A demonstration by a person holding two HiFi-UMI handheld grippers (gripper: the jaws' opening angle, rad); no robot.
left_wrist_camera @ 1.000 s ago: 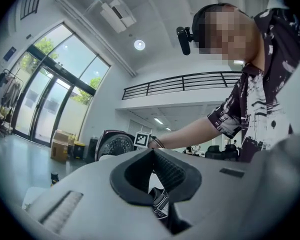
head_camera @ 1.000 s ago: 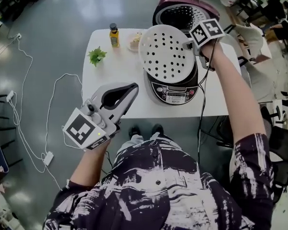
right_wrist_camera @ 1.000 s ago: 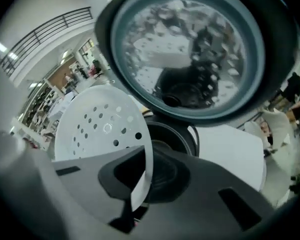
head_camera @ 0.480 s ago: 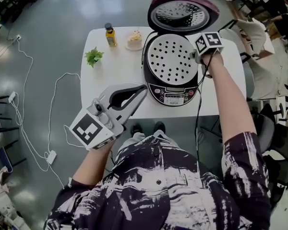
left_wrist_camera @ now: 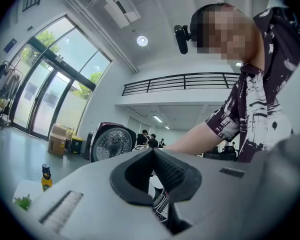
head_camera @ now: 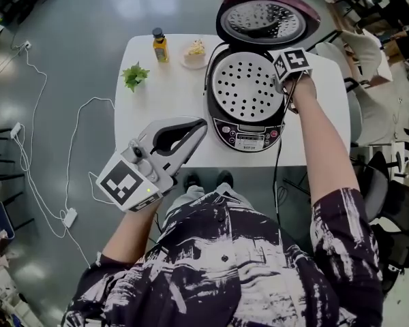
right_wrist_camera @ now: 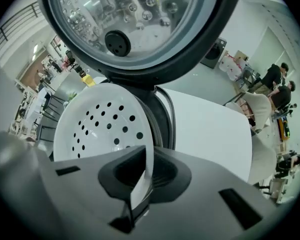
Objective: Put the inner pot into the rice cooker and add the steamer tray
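Note:
The rice cooker (head_camera: 249,125) stands on the white table (head_camera: 157,107) with its lid (head_camera: 262,16) swung up. The white perforated steamer tray (head_camera: 245,87) lies level in the cooker's mouth and hides whatever is beneath it. My right gripper (head_camera: 283,82) points steeply down at the tray's right edge, shut on the rim. In the right gripper view the tray (right_wrist_camera: 102,129) fills the left and my right gripper (right_wrist_camera: 147,156) pinches the thin white rim. My left gripper (head_camera: 200,125) hovers by the table's front edge, shut and holding nothing; the left gripper view shows my left gripper (left_wrist_camera: 152,152) with its pads together.
At the table's back stand a yellow bottle (head_camera: 160,46), a small green plant (head_camera: 135,77) and a plate of food (head_camera: 194,50). White cables (head_camera: 68,182) trail over the floor at the left. Chairs and bags crowd the right side.
The right gripper carried the tray down from a tilted pose above the cooker until it lay flat in the cooker's mouth. The left gripper hardly moved.

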